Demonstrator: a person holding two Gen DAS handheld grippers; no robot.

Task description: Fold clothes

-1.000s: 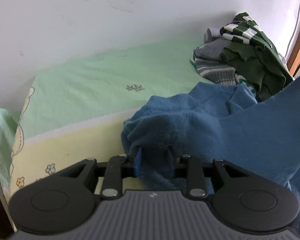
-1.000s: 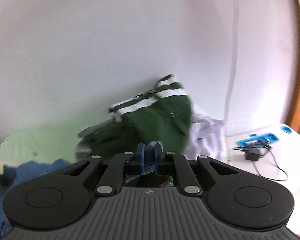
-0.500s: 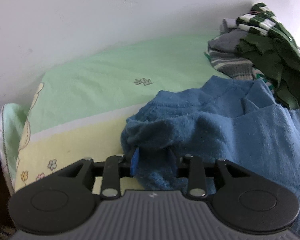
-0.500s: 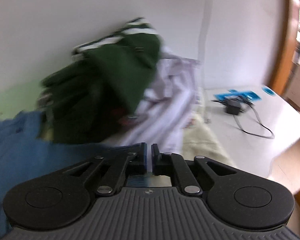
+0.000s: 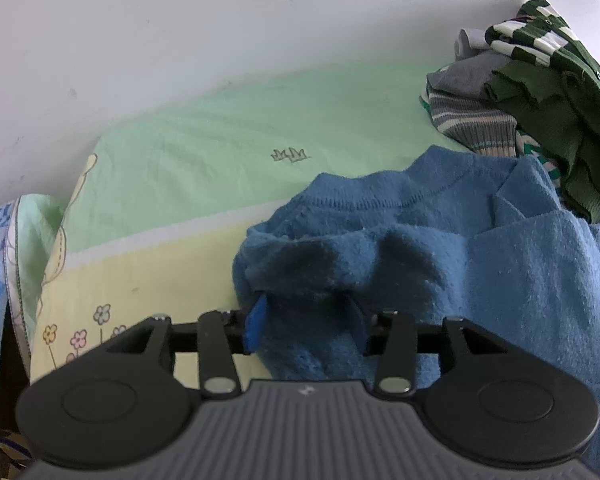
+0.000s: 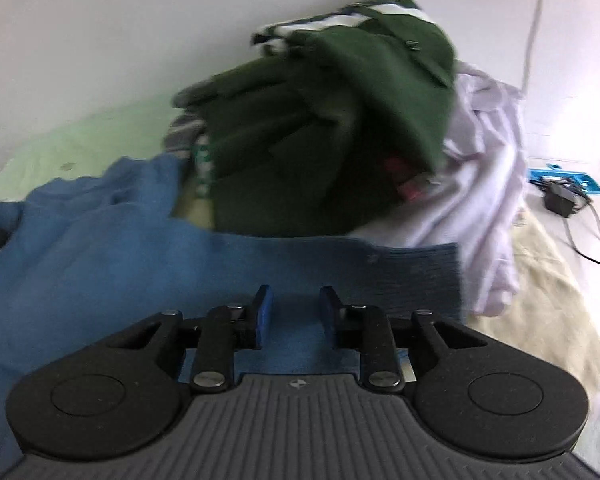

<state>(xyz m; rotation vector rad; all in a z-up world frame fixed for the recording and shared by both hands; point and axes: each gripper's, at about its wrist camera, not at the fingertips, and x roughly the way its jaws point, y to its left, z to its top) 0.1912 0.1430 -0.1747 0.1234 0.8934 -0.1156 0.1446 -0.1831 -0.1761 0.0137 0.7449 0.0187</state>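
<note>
A blue sweater (image 5: 420, 240) lies spread across the bed, its collar toward the wall. A thick bunch of it sits between the fingers of my left gripper (image 5: 306, 320), which stand wide apart and open around the cloth. In the right wrist view the same blue sweater (image 6: 100, 248) runs from left to right, ending in a ribbed hem (image 6: 412, 276). My right gripper (image 6: 292, 312) is open just above the sweater near that hem, with nothing held between its blue pads.
A pile of clothes sits against the wall: a dark green striped garment (image 5: 548, 92) (image 6: 340, 140), a grey striped knit (image 5: 472, 124) and a white garment (image 6: 488, 200). Green and yellow bed sheet (image 5: 240, 148) lies to the left. A charger with cable (image 6: 558, 200) lies far right.
Both grippers came down with the sweater, which now rests on the bed. The right gripper was shut on the blue cloth and has opened. The left fingers have spread wider.
</note>
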